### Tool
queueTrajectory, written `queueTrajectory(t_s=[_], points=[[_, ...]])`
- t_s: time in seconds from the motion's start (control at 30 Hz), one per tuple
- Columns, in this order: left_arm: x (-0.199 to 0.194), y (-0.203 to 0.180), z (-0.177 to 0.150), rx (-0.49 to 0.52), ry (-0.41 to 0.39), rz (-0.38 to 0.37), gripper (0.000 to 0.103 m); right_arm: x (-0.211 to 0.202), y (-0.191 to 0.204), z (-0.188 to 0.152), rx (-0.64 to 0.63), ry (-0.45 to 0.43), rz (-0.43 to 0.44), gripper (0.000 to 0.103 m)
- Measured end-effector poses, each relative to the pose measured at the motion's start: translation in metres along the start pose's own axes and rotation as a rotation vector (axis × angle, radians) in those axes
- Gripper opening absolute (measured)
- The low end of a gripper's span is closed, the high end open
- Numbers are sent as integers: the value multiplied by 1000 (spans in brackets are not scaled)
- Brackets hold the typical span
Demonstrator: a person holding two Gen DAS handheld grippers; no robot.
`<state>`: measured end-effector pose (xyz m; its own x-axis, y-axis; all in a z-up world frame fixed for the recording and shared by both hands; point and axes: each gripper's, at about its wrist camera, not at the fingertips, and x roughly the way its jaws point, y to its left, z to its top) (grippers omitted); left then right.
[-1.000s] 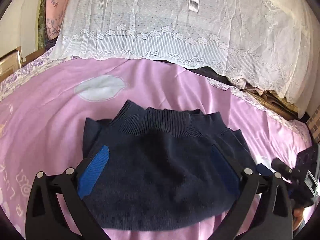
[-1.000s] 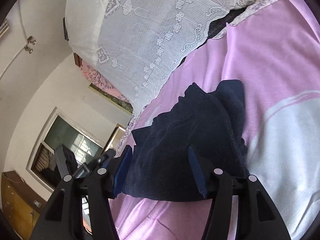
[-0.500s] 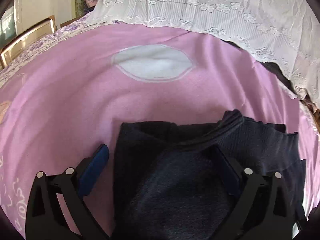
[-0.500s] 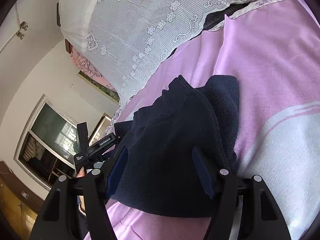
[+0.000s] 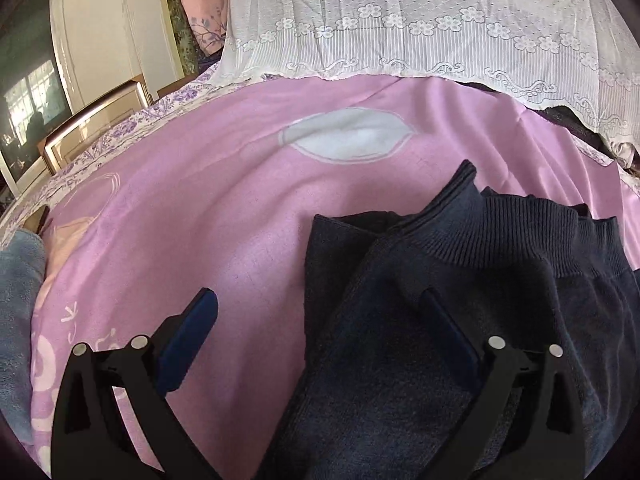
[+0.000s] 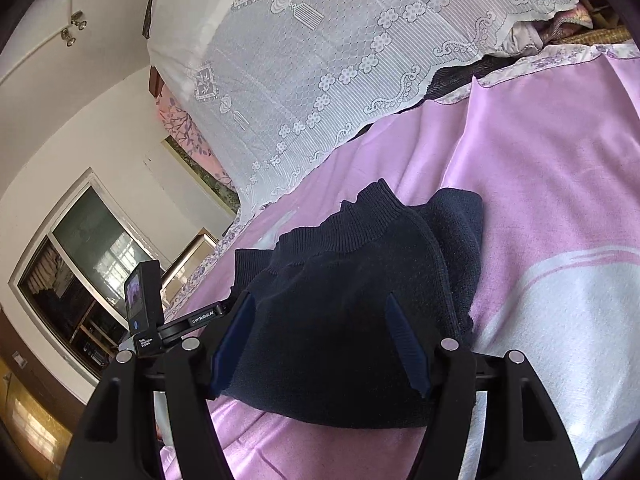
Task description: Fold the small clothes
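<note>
A small dark navy knit garment (image 5: 460,320) lies folded on the pink bedsheet (image 5: 240,208), its ribbed band toward the far side. My left gripper (image 5: 320,332) is open and empty; its right finger is over the garment's left part, its left finger over bare sheet. In the right wrist view the same garment (image 6: 352,320) lies bunched in front of my right gripper (image 6: 320,344), which is open and empty with both blue-padded fingers over the cloth. The left gripper's camera unit (image 6: 142,312) shows at the garment's far left.
A white lace cover (image 5: 420,20) drapes over bedding at the far side. A blue-grey cloth (image 5: 16,320) lies at the left edge. A wooden bed frame (image 5: 92,120) and a window (image 6: 80,272) are at the left. The sheet has white printed patches (image 6: 560,320).
My left gripper has swung left, so the garment now sits at its right instead of centred. My right gripper has stayed over the garment, with the left gripper's camera coming into its view.
</note>
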<state>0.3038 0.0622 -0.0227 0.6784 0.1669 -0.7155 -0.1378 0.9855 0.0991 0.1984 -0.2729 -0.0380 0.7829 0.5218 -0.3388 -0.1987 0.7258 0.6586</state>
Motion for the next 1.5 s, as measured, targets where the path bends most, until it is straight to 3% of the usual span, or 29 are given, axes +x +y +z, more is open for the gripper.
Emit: queueTrajectory(t_s=[0.17,0.23,0.3,0.53,0.73,0.93,1.03,1.13,1.2,1.27,1.37,1.5], points=[[-9,-4,-7,29,-13,12,99,-1,0,-1,6,3,0,70],[-10,-4,-9,35,-12,13,99,6,-2,-2,16,45,-18,77],[-9,-4,-12,43,-5,12,99,19,-8,-7,35,115,-58,77],[-9,5,-15,8,18,-10,99,15,-10,-6,49,97,-30,77],[-56,4,-25,-1,-73,-149,99,-2,-24,1,138,10,-4,77],[-70,-32,-43,127,-73,-222,98,-13,-36,2,262,-31,120,78],[-58,-42,-50,178,-14,-210,99,-8,-28,1,262,6,206,78],[-39,-31,-51,124,70,-260,99,7,-13,-4,179,97,142,78],[-37,-18,-47,78,71,-230,99,16,-12,-9,137,143,61,76],[-40,-6,-44,31,56,-212,99,10,-14,-8,150,113,49,76],[-49,7,-37,-14,-28,-79,98,-9,-22,-2,160,-6,-39,75],[-56,6,-19,-32,-83,-163,98,-19,-26,5,169,-76,-55,77]])
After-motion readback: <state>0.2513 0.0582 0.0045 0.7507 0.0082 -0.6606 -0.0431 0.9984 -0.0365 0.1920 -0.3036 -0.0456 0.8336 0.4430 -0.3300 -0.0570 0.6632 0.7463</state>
